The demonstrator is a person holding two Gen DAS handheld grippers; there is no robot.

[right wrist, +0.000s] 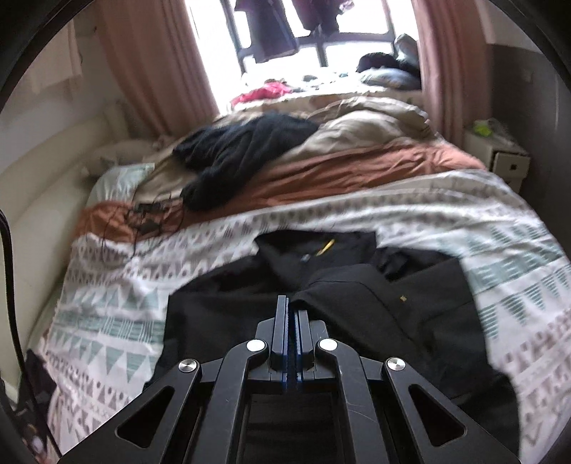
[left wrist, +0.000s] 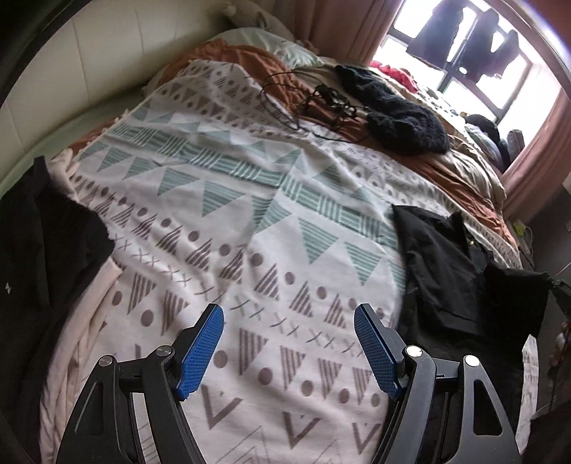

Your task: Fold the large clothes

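Black garment: a large black jacket (right wrist: 342, 296) lies spread on the patterned blanket (right wrist: 107, 314), crumpled at its collar end, near the bed's front edge; in the left wrist view it (left wrist: 442, 271) sits at the right of the frame.
Patterned blanket: white cloth with teal and grey triangles, dots and crosses (left wrist: 228, 221), covering the near part of the bed.
Left hand-held gripper: released (left wrist: 289, 317), its 2 blue pads wide apart above bare blanket, nothing between them; the jacket is just beside its right finger.
Right hand-held gripper: clenched (right wrist: 291, 303), the 2 pads pressed together over the jacket (whether a fold of the dark cloth is pinched at the tips, I cannot tell).
Second dark cloth: another black piece (left wrist: 46, 246) lies at the left edge of the bed in the left wrist view, well apart from the jacket.
Far bedding: rust-orange and beige duvet (right wrist: 357, 160) bunched beyond the blanket, with a dark fuzzy knit (right wrist: 242, 150) on top of it.
Cables: thin black cords (left wrist: 321, 103) tangled on the orange cloth, just beside the knit.
Background: pink curtains (right wrist: 142, 64) frame a bright window (right wrist: 357, 21) with dark clothes hanging in front of it.
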